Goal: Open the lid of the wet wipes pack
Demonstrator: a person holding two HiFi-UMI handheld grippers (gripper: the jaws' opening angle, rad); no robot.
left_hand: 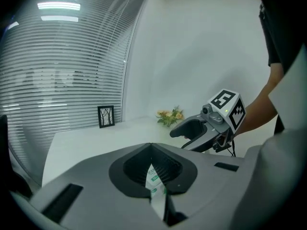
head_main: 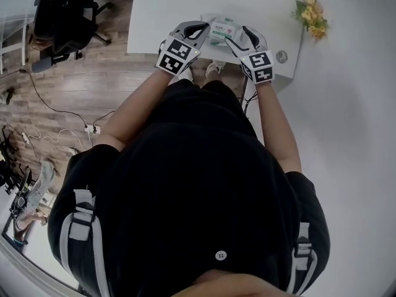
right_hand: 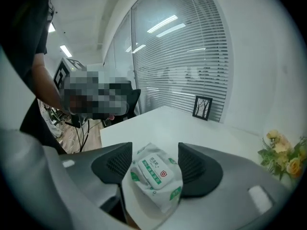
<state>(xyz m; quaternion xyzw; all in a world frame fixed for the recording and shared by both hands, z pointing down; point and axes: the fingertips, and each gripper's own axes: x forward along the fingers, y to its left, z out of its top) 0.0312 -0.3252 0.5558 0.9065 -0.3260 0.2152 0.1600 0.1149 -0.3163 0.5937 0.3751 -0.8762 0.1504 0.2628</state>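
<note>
One wipes pack (right_hand: 154, 176): edge pinched by left fingers (left_hand: 129, 169), right fingers (right_hand: 112, 164) straddling.

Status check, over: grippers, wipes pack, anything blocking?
Left gripper shut on the wet wipes pack edge. Right gripper open, jaws either side of the pack. Lid flat, not lifted. Nothing in the way.

2 grippers: left gripper (head_main: 200, 29), right gripper (head_main: 242, 36); 1 wet wipes pack (head_main: 221, 30); 1 bouquet (head_main: 311, 16); 1 picture frame (left_hand: 106, 116).
</note>
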